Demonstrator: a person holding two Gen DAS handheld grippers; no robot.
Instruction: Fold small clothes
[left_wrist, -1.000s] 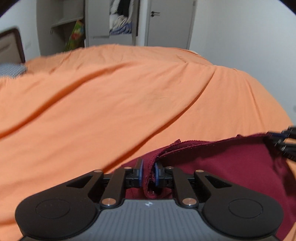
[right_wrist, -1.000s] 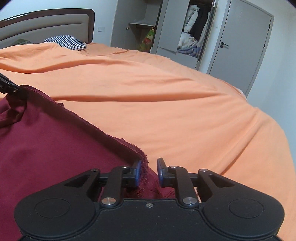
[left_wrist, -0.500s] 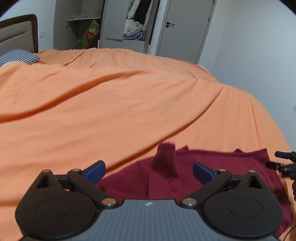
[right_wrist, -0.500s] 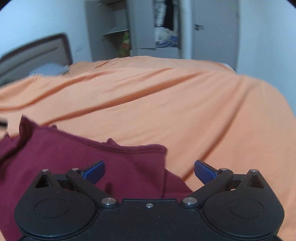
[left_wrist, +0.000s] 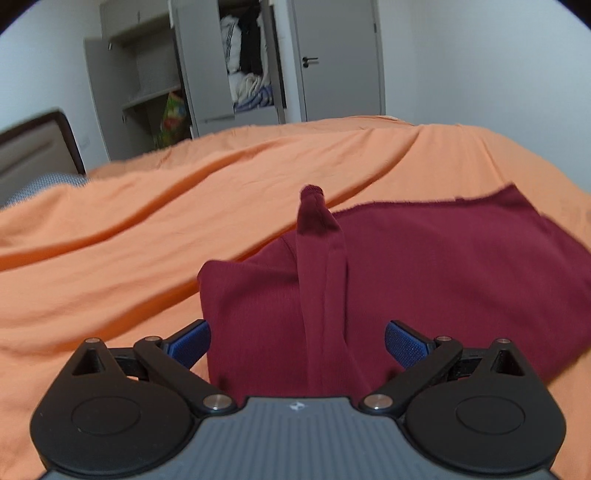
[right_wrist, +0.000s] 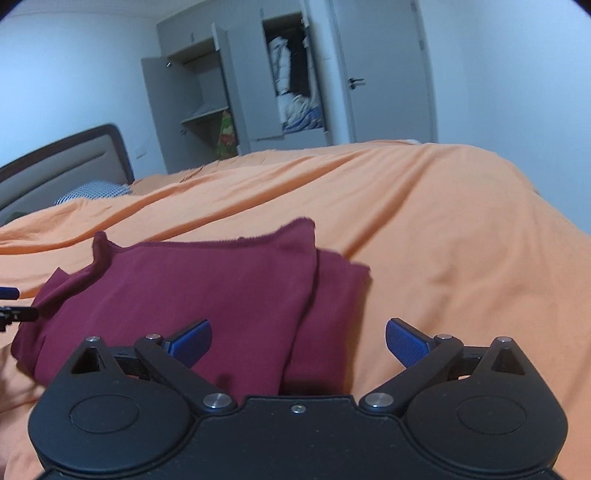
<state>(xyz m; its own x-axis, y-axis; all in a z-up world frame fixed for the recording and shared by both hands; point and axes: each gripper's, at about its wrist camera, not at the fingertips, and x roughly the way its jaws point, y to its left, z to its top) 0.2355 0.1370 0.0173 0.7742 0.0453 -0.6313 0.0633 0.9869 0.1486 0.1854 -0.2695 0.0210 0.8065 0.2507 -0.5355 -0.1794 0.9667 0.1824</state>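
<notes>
Left claw (left_wrist: 297, 341): a second ago it pinched the hem of the maroon garment (left_wrist: 424, 266); half a second ago it had let go, and it is spread wide now, blue pads clear of the cloth. A raised ridge of fabric (left_wrist: 314, 221) stands up between the fingers, untouched.

Right claw (right_wrist: 299, 339): same sequence, closed on the hem edge a second ago, now spread and gripping nothing. The view has pulled back since then, so more of the garment (right_wrist: 207, 288) shows: folded over, a top layer lying on a lower one that sticks out at the right.

Garment rests on the orange bed cover (right_wrist: 424, 229), near edge of the bed. Beyond: dark headboard (right_wrist: 62, 162), checked pillow (right_wrist: 92, 190), grey wardrobe (right_wrist: 295, 74) with doors open and clothes inside, closed door (right_wrist: 384, 74), white walls.
</notes>
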